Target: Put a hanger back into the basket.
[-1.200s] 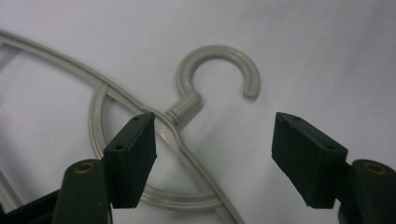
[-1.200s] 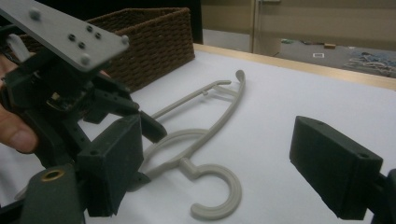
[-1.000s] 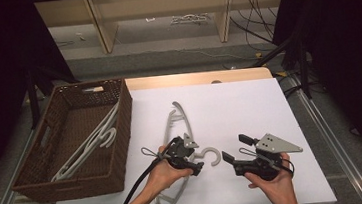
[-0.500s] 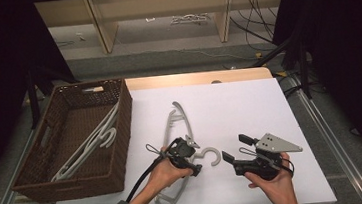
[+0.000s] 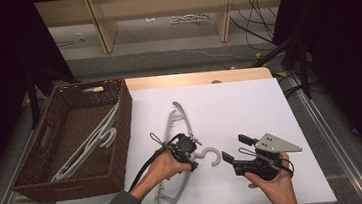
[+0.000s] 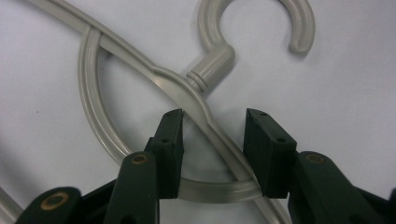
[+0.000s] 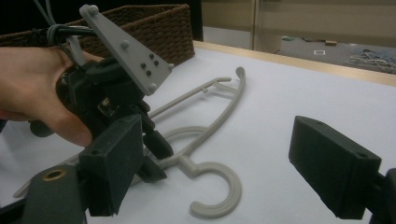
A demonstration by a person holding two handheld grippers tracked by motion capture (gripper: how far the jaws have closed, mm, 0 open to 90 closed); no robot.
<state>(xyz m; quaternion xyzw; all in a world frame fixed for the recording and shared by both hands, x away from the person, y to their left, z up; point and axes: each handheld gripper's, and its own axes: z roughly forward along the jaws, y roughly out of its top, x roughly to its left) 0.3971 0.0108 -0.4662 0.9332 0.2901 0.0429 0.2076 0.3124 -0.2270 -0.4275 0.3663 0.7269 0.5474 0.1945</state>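
Observation:
A grey plastic hanger [image 5: 171, 128] lies flat on the white table, its hook [image 5: 213, 156] pointing right. My left gripper [image 5: 188, 149] points down at it just beside the neck. In the left gripper view the hanger's bar [image 6: 205, 116] runs slantwise between the jaws of the left gripper [image 6: 214, 116]. These jaws have just been closing, and a gap still shows on both sides of the bar. My right gripper [image 5: 233, 147] hovers to the right of the hook, open with nothing between its jaws. The right gripper view looks past the right gripper [image 7: 219, 154] at the hanger [image 7: 224, 112] and the left gripper [image 7: 154, 140].
A brown wicker basket [image 5: 124, 132] stands at the table's left edge with two more grey hangers [image 5: 92, 140] inside. Beyond the table's far wooden edge [image 5: 197, 78] are shelf legs and cables on the floor.
The left gripper's jaws have drawn closer together around the hanger's bar. Both hands have stayed nearly where they were, and the hanger has not moved.

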